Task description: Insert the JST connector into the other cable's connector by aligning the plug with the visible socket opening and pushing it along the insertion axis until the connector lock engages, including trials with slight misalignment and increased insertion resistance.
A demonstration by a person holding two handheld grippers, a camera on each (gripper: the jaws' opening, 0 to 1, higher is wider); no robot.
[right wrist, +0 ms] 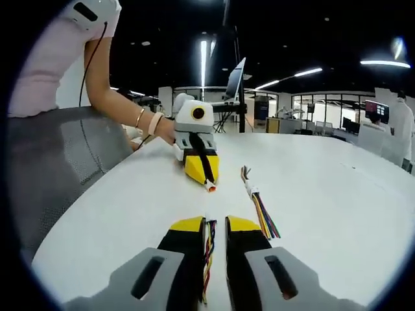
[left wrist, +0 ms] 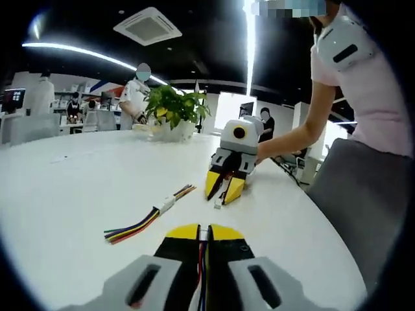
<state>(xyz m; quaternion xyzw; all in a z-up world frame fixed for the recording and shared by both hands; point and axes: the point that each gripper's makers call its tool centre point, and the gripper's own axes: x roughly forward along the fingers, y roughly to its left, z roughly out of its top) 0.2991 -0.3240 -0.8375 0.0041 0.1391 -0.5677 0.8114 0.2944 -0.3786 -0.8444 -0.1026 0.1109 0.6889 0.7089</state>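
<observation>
My left gripper (left wrist: 205, 228) is shut on a cable of coloured wires (left wrist: 201, 265) that runs between its yellow-tipped jaws. In the right gripper view the left gripper (right wrist: 206, 180) rests low on the white table (right wrist: 324, 168), with a small white connector (right wrist: 211, 188) poking out of its tip. My right gripper (right wrist: 216, 221) is shut on another bundle of coloured wires (right wrist: 209, 249). It faces me across the table as the right gripper (left wrist: 224, 194), a pale plug (left wrist: 218, 202) at its tip. A third, loose cable (left wrist: 146, 223) with a white connector (right wrist: 251, 191) lies between them.
A person's hand (right wrist: 162, 126) and arm hold the far gripper. A grey chair (left wrist: 363, 194) stands at the table's edge. A potted plant (left wrist: 172, 107) sits at the far side of the table (left wrist: 78, 188), with people and desks behind it.
</observation>
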